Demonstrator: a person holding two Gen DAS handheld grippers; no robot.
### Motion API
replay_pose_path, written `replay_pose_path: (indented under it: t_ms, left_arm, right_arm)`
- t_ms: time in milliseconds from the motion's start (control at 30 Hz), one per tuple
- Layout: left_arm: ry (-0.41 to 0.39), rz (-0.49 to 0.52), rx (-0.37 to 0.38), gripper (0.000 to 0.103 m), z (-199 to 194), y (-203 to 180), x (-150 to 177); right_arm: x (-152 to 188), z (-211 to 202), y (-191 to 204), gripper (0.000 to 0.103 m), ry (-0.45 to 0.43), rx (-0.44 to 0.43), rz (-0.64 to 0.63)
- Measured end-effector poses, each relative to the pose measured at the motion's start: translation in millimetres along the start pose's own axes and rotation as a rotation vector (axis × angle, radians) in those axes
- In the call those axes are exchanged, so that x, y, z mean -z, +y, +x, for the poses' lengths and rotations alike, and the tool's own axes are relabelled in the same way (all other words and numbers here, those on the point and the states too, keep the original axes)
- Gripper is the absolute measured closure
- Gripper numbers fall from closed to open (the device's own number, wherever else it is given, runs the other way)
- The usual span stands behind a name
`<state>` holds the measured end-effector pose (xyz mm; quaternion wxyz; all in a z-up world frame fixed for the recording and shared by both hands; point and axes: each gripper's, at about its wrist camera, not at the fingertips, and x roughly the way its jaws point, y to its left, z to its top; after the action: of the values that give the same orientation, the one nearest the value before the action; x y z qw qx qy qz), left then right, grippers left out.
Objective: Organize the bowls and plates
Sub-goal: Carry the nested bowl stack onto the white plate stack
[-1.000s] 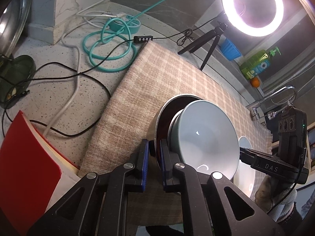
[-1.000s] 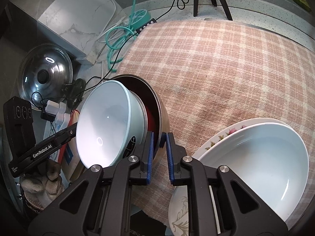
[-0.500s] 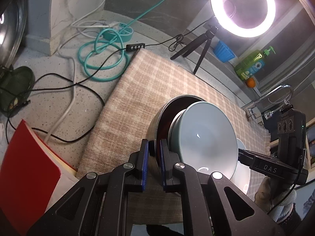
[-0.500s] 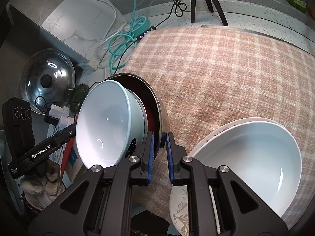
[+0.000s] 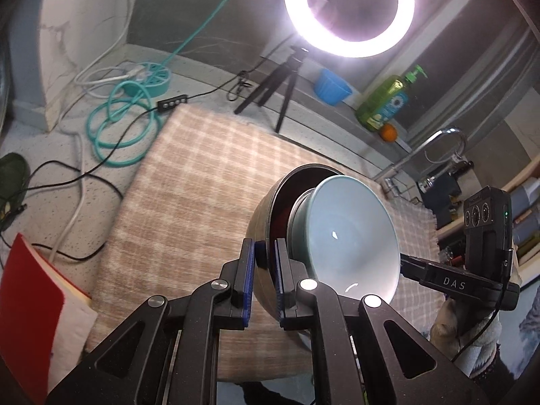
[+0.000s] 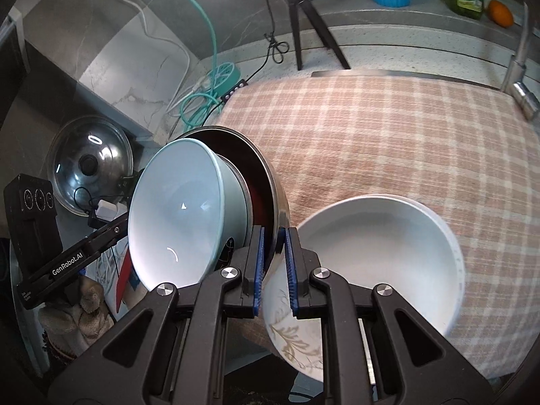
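Note:
A steel bowl [image 5: 259, 217] with a dark red inside hangs tilted above the checked cloth [image 5: 189, 182], and a pale blue bowl [image 5: 347, 236] is nested in it. My left gripper [image 5: 261, 260] is shut on the steel bowl's near rim. In the right wrist view my right gripper [image 6: 272, 253] is shut on the rim of the same steel bowl [image 6: 282, 202], with the pale blue bowl [image 6: 179, 216] to its left. A white deep plate [image 6: 378, 256] rests on a floral plate [image 6: 287, 334] on the cloth, just right of the right gripper.
A ring light [image 5: 349, 6] on a tripod [image 5: 280, 81] stands behind the cloth. Beyond it are a blue cup [image 5: 332, 87], a green soap bottle [image 5: 384, 101], an orange [image 5: 388, 132] and a faucet [image 5: 435, 145]. Teal cable coils [image 5: 121, 128], a pot lid [image 6: 89, 165] and a red book [image 5: 27, 310] lie to the left.
Both grippers have risen together with the nested bowls held between them. The cloth and the plates now sit lower and farther off in both views.

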<state>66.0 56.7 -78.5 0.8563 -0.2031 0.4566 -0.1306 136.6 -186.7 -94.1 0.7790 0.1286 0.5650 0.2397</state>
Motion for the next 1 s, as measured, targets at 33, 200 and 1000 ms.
replay_pose_path:
  t_ms: [33,200,1000]
  left_arm:
    - [0.004,0.007,0.009,0.096,1,-5,1]
    - [0.036,0.05,0.053,0.095,12,-30,5]
    - [0.203,0.129,0.11,0.095,64,-85,40]
  right_arm:
    - [2,-5,-4,0.09,-0.006,0.006,0.006]
    - [12,-26,-25,0.09,-0.025,0.034,0.043]
    - [61,-47,-103,0.09,-0.01,0.105,0.21]
